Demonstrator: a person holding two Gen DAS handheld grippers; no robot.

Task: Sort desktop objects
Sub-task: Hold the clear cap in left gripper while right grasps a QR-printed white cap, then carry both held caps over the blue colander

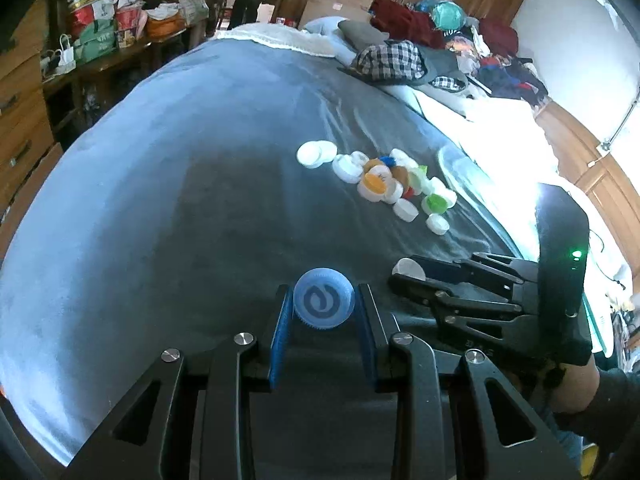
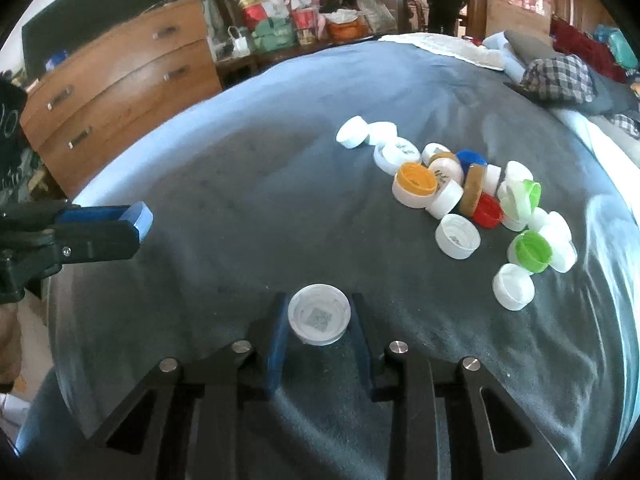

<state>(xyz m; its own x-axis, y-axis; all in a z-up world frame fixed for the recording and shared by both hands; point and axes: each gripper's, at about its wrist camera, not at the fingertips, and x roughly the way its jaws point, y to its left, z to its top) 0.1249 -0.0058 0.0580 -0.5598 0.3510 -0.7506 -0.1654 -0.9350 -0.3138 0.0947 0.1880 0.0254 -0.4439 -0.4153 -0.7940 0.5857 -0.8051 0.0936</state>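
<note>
In the left wrist view, the left gripper [image 1: 324,308] has its jaws clamped on a pale blue cap [image 1: 323,298], which stands on edge between the blue pads with its swirl-marked top facing the camera. It is held above a grey-blue blanket [image 1: 160,200] that covers a bed. Farther out on the blanket lies a heap of bottle caps [image 1: 384,180], mostly white, with orange, green, blue and red ones mixed in. To the right, the right gripper [image 1: 408,274] reaches in from the side, a white cap [image 1: 408,268] pinched at its tip. A checked cloth [image 1: 390,60] and piled clothes lie at the far end of the bed. Bags [image 1: 104,20] sit on a wooden bench at the upper left; what is in them cannot be made out.

In the right wrist view, the right gripper [image 2: 319,320] has its jaws clamped on the white cap [image 2: 319,319], whose open hollow faces the camera with a faint printed square inside. The blanket [image 2: 240,200] lies beneath. The heap of caps [image 2: 460,196] sits to the upper right: an orange-rimmed cap [image 2: 415,182], a red cap [image 2: 487,210], a bright green cap [image 2: 532,250] and many white ones, several lying open side up and empty. At the left edge the left gripper [image 2: 136,220] shows side-on, the pale blue cap [image 2: 145,218] held at its tip. A wooden chest of drawers [image 2: 120,80] stands behind it with its drawers closed.
</note>
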